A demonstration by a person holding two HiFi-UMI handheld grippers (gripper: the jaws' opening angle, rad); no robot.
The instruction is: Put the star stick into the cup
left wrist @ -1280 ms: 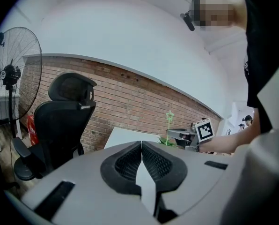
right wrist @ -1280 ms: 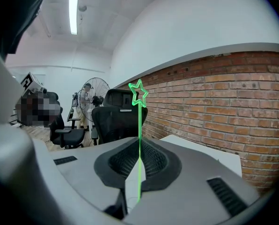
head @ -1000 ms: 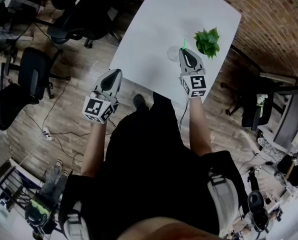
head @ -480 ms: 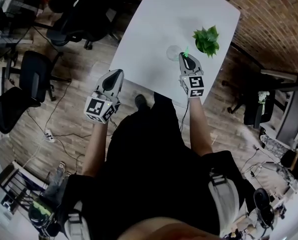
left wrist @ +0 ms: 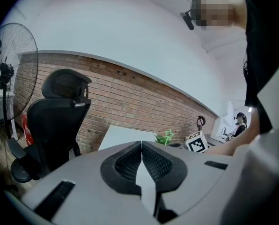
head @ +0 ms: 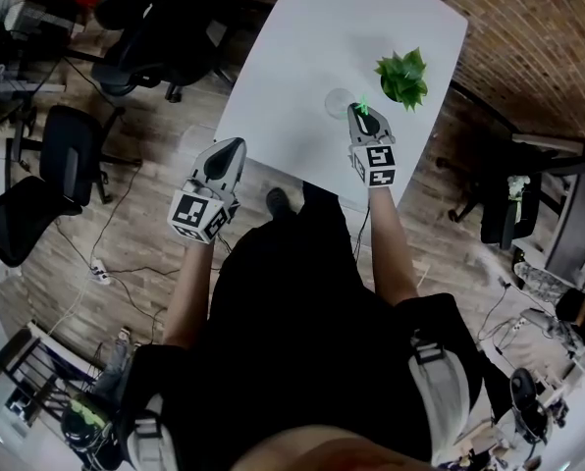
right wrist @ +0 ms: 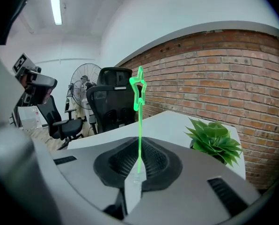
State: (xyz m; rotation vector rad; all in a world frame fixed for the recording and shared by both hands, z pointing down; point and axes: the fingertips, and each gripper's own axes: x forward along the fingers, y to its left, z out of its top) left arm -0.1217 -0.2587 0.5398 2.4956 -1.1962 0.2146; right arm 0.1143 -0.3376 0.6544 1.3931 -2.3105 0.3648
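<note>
Star stick pinched beside the cup

Head view: our right gripper [head: 359, 116] holds the star stick [head: 364, 106] over the table [head: 302, 47], with the cup [head: 339, 102] just beside at ten o'clock and a plant [head: 402, 77] at two. Left gripper view: the left gripper [left wrist: 141, 144] has its jaws pressed together, empty. Right gripper view: narrow jaws clamp the green stick, star at twelve o'clock.
</note>
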